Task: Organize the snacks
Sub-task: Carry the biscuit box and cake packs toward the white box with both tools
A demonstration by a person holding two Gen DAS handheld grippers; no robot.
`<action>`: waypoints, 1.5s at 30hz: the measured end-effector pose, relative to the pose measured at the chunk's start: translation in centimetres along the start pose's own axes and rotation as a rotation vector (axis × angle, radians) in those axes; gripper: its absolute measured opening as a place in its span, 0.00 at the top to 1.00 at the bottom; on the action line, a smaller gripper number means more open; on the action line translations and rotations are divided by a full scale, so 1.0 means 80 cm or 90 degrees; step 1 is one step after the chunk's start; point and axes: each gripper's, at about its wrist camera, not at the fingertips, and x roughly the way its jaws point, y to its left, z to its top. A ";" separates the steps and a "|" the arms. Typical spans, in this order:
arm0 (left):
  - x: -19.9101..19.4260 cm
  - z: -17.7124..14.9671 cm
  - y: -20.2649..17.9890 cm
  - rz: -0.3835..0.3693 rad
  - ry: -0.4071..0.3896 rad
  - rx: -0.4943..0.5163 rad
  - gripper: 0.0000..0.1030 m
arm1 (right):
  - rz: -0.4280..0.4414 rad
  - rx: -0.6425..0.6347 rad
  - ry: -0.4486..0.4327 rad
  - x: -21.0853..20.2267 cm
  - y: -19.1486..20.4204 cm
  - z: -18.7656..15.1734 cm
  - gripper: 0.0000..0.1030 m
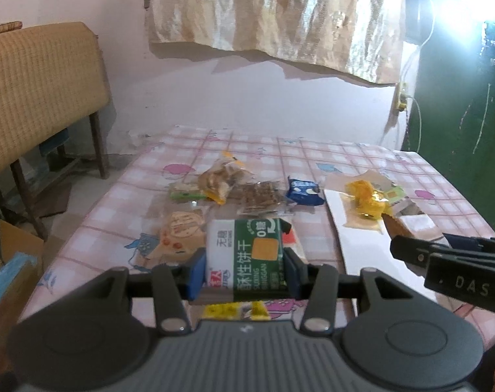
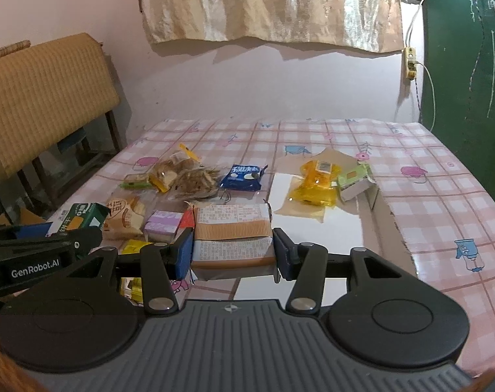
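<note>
The left gripper (image 1: 244, 269) holds a green-and-white biscuit packet (image 1: 245, 258), a flat rectangular foil pack with printed characters; its blue-padded fingers (image 1: 195, 274) pinch the pack's two long sides, and the pack is raised above the desk (image 2: 427, 196). The right gripper (image 2: 233, 254) holds a tan-and-white wafer packet (image 2: 232, 238) with a ribbed brown band across its middle; its fingers (image 2: 282, 254) pinch the short ends. This pack sits at the near edge of a flat white cardboard sheet (image 2: 316, 225) lying on the desk.

The desk is covered by a glossy pink checked oilcloth with cartoon prints. On the far part of the cardboard sheet lie a crinkled yellow cellophane bag (image 2: 314, 183) and, touching its right side, a small green-and-white box (image 2: 355, 181), tilted.

Left of the sheet lies a loose cluster: a blue foil cookie pack (image 2: 244, 176), a clear bag of brown sticks (image 2: 196, 181), a clear bag of round crackers (image 2: 172, 168) with yellow trim, and a thin green-edged bar (image 2: 136, 181) at the far left. Nearer are a clear bread wrapper with orange print (image 2: 124, 215) and a small purple box (image 2: 164, 223) just beside it. Yellow wrappers (image 2: 133, 285) show under the near linkage.

A woven straw-textured panel (image 2: 44, 98) on dark wooden legs stands left of the desk. A wrinkled beige curtain (image 2: 267, 3) hangs on the pink wall.
</note>
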 end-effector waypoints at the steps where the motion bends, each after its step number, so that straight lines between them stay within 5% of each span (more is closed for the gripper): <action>1: 0.000 0.001 -0.002 -0.003 -0.001 0.001 0.54 | -0.002 0.002 -0.001 -0.002 0.000 0.001 0.40; 45: 0.020 0.038 -0.102 -0.111 -0.010 0.050 0.54 | -0.101 0.089 -0.048 -0.046 -0.050 0.000 0.40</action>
